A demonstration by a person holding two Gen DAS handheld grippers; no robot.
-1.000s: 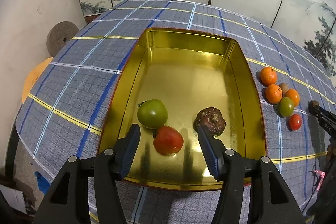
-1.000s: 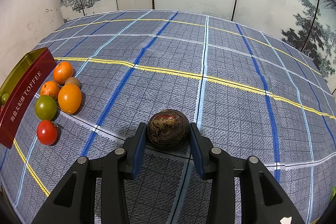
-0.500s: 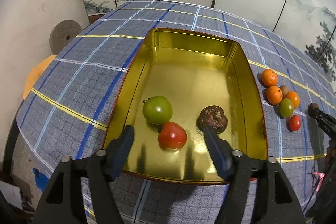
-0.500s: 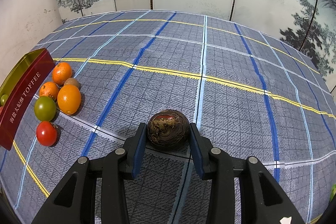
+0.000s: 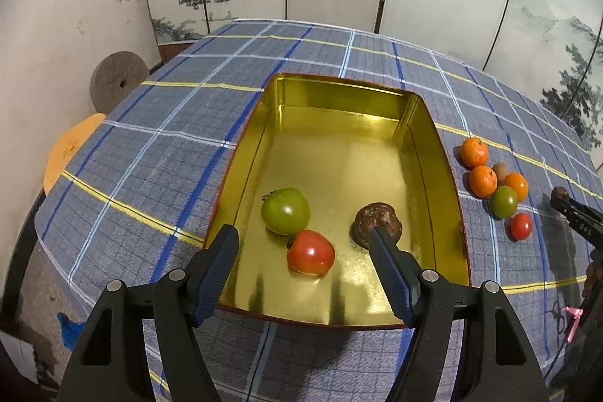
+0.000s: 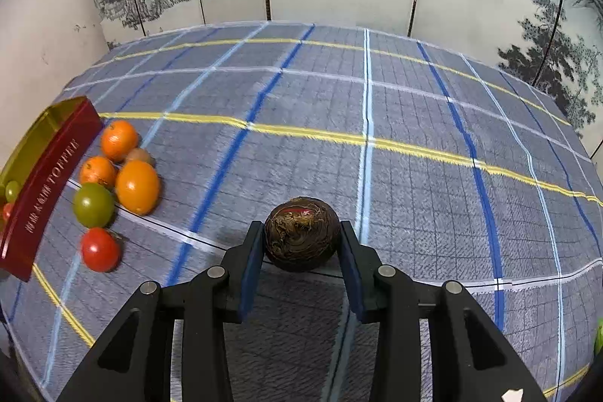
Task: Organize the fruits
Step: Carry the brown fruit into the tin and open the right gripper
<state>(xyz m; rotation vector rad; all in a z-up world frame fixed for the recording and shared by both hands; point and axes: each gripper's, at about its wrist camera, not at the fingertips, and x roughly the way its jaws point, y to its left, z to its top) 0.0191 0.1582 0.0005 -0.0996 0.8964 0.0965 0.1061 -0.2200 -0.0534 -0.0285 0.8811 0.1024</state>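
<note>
The right gripper clenches a dark fibrous ball above the checked surface. The left gripper stands released over the gold tin (its fingertip hides part of a brown fruit), beside a red tomato and green tomato. The tin sits near the surface's left edge.

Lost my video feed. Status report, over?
Left gripper open above gold tin, three fruits inside. Right gripper shut on brown fruit. Path clear.
</note>
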